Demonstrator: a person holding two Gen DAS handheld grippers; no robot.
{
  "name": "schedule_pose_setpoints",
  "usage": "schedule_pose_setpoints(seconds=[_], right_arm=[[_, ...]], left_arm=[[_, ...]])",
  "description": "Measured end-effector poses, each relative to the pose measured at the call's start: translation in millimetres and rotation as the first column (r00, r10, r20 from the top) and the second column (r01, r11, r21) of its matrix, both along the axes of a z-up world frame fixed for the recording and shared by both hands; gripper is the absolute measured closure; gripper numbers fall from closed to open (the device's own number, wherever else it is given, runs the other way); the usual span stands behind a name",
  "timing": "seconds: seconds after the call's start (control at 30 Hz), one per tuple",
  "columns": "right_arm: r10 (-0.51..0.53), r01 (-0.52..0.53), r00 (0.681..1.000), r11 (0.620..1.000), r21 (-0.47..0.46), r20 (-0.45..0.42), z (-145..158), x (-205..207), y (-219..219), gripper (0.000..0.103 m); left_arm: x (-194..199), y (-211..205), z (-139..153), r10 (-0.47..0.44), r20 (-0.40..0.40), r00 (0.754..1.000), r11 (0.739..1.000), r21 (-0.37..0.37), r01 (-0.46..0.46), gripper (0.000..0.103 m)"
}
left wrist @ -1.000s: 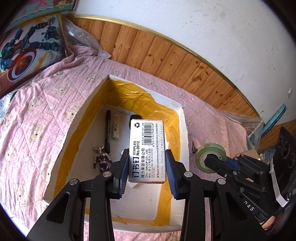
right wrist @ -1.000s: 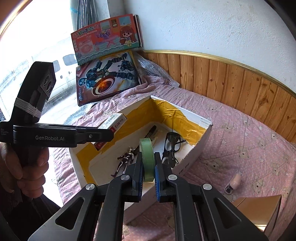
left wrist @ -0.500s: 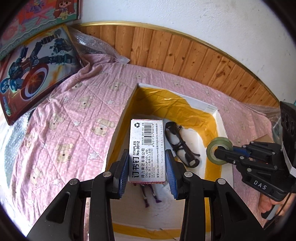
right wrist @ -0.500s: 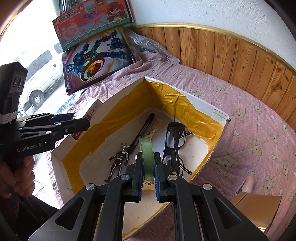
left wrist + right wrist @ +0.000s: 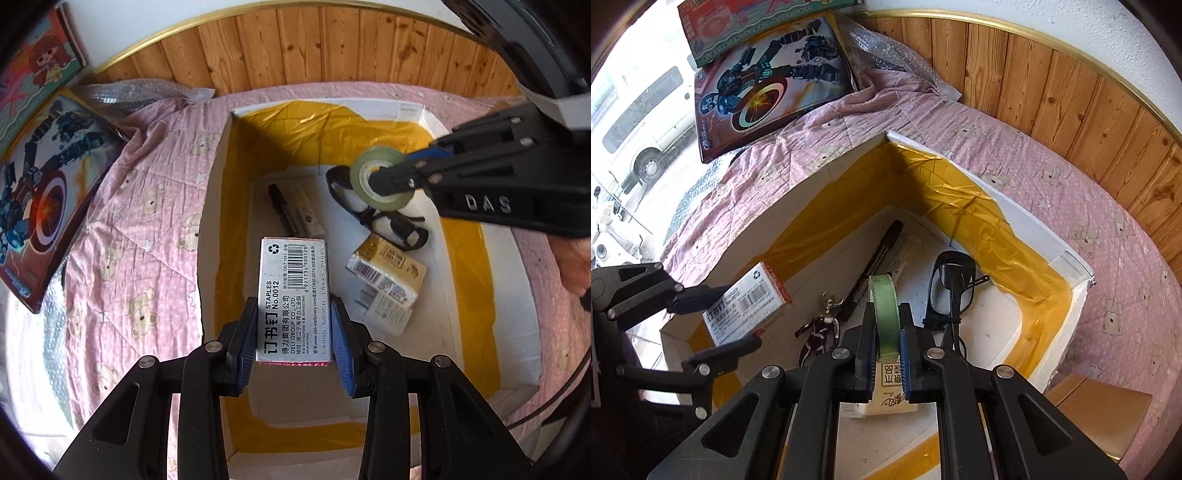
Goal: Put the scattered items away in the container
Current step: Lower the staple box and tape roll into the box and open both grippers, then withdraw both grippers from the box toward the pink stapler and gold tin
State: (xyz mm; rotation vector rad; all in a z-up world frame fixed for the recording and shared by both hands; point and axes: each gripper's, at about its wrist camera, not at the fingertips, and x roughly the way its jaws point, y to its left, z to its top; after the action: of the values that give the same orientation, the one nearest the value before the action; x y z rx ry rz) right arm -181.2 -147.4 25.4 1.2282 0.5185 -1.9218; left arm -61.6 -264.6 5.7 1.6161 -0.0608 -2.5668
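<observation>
Both grippers have travelled from beside the container to positions over its interior, each carrying its load downward since the earlier views. Left gripper [image 5: 295,334]: its blue pads pinch the long sides of the staple box [image 5: 293,299], a grey carton printed with a barcode and "STAPLES No.0012", held above the left part of the container floor and not yet released. Right gripper [image 5: 887,354]: jaws pressed onto the flat faces of the tape roll [image 5: 884,314], a pale green translucent ring held on edge, suspended over the middle of the box.

Container [image 5: 218,206]: a white open box lined with yellow tape along its walls and floor edges, resting on the pink quilt [image 5: 140,229]. Already lying inside are a black marker [image 5: 282,210], a small white tube just beside it, black glasses [image 5: 373,221], a cream tissue pack [image 5: 388,284] and, seen in the right wrist view, a small toy figure [image 5: 816,332].

Progress, as judged: several items are stowed and two more await release, so the task appears well advanced. Whether other scattered items remain on the quilt cannot be told from these views.
</observation>
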Motion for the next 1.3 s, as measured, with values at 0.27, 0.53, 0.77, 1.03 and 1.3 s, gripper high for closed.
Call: schedule_pose_setpoints(seconds=[0.27, 0.53, 0.77, 1.03, 1.3], right_arm=[[-0.042, 0.039, 0.999, 0.996, 0.078, 0.033, -21, -20, -19, 0.094], [-0.075, 0.072, 0.996, 0.995, 0.071, 0.044, -21, -27, -23, 0.089], [-0.096, 0.094, 0.994, 0.994, 0.051, 0.048, -19, -27, -16, 0.088], [-0.097, 0.097, 0.995, 0.995, -0.001, 0.021, -7, -5, -7, 0.088], [-0.123, 0.122, 0.991, 0.992, -0.035, -0.044, 2, 21, 25, 0.088]], left_arm=[[5, -8, -16, 0.010, 0.091, 0.996, 0.999, -0.037, -0.007, 0.063], [3, -7, -7, 0.009, 0.084, 0.996, 0.999, -0.052, -0.005, 0.057], [-3, -14, 20, 0.071, -0.001, 0.998, 0.997, -0.032, -0.071, 0.056], [-5, -14, 44, 0.112, -0.072, 0.991, 0.994, 0.022, -0.111, 0.056], [-3, -1, 53, 0.090, -0.100, 0.991, 0.995, 0.058, -0.085, 0.056]])
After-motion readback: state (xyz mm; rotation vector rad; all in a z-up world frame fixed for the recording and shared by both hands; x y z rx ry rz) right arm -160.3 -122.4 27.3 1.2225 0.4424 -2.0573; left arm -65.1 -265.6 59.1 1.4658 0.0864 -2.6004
